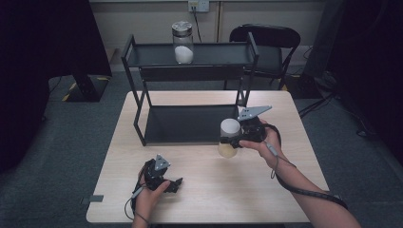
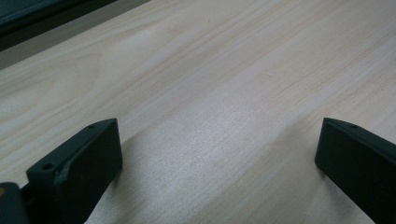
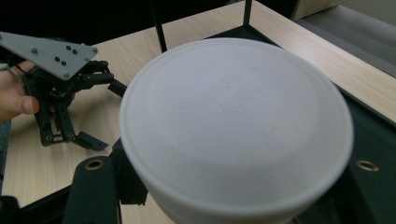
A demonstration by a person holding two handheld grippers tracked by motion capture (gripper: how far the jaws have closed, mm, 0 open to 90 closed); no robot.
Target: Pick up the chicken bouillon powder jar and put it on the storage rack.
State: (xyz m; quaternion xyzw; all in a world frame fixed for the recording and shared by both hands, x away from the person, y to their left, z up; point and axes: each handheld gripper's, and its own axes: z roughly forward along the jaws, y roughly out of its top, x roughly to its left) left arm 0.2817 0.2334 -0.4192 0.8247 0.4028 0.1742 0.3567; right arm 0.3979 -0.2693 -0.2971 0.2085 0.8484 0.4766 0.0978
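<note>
From the high view, the right tool [image 1: 236, 137] pinches a jar with a white lid [image 1: 230, 137] between its jaws, holding it clear above the bench [image 1: 199, 194], just in front of the lower tier of the black shelf rack [image 1: 190, 71], toward that tier's 4 o'clock corner. The left tool [image 1: 172, 184] rests low over the bench at about 7 o'clock from the jar, well apart from it, its jaws spread. A second jar [image 1: 183, 42], with white powder in it, stands upright on the rack's top shelf at 12 o'clock. A dark chair [image 1: 266, 42] stands behind the rack, at 1 o'clock.

In the left gripper view, the two black jaws stand wide apart with bare wood of the bench between them.

In the right gripper view, the round white lid of the jar sits right between the jaws, gripped at its sides. The left tool lies at 10 o'clock on the bench, spread, with a hand [image 3: 14, 100] on it
</note>
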